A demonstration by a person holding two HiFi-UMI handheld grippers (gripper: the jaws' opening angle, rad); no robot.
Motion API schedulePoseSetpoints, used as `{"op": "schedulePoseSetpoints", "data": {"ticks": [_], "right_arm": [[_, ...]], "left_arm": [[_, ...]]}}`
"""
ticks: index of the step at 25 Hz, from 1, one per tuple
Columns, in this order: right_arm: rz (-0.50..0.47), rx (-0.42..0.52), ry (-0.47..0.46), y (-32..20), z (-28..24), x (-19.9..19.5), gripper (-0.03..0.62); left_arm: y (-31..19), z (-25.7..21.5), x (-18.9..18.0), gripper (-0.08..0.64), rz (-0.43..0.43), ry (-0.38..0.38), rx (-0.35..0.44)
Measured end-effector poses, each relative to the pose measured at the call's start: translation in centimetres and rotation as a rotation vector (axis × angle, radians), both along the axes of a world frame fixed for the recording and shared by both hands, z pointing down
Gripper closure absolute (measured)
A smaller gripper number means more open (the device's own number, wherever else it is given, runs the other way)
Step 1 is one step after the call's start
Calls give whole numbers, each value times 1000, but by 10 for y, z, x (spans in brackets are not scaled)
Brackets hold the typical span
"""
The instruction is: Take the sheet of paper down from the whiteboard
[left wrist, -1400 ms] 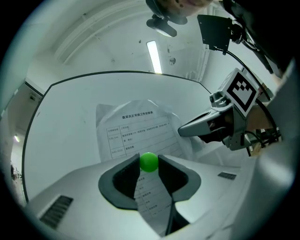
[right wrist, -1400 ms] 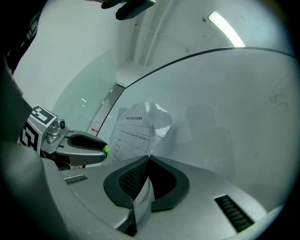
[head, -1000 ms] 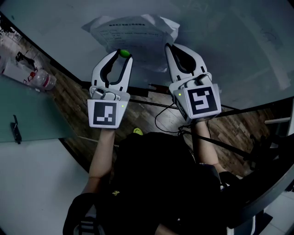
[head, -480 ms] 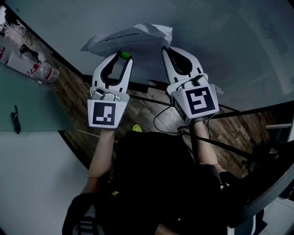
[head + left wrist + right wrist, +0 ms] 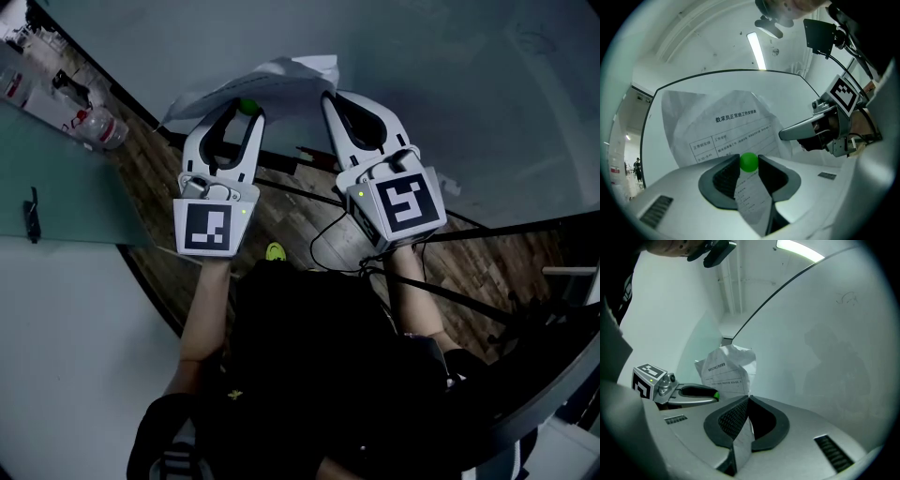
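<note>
Partly, paper [image 5: 272, 77] hides behind left gripper's [image 5: 244, 113] green ball [image 5: 749, 161], inside right gripper [image 5: 329, 97].

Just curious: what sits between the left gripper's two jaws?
A small green ball and a fold of the sheet of paper, seen in the left gripper view.

Both arms stretch forward side by side, the left forearm [image 5: 206, 309] and the right forearm [image 5: 410, 295] bare below the elbow. Each hand sits hidden behind its claw's marker cube. The left claw [image 5: 246, 109] has its jaws part-way apart, clamped at the tips on a green ball [image 5: 749, 161], with a strip of the sheet of paper [image 5: 726, 126] running between them. Near it, the right claw [image 5: 330, 97] angles slightly inward toward the left claw, jaws pressed together on the sheet's edge.
</note>
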State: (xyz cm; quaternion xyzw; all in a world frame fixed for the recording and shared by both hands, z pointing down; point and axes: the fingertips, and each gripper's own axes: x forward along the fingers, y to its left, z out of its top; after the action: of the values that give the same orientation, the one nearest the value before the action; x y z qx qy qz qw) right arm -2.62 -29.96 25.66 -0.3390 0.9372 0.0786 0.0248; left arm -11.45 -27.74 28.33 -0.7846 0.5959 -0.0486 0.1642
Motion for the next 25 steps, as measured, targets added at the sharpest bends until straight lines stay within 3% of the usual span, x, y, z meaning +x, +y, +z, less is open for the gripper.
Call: {"op": "schedulePoseSetpoints", "data": {"ticks": [12, 22, 25], "right_arm": [[-89, -61, -7, 14, 6, 8, 568], [-126, -86, 9, 30, 14, 17, 568], [-122, -72, 12, 58, 16, 22, 568]], "left_arm": [[17, 3, 12, 442, -71, 5, -58], [29, 6, 29, 442, -63, 19, -86], [55, 9, 32, 442, -61, 18, -77]]}}
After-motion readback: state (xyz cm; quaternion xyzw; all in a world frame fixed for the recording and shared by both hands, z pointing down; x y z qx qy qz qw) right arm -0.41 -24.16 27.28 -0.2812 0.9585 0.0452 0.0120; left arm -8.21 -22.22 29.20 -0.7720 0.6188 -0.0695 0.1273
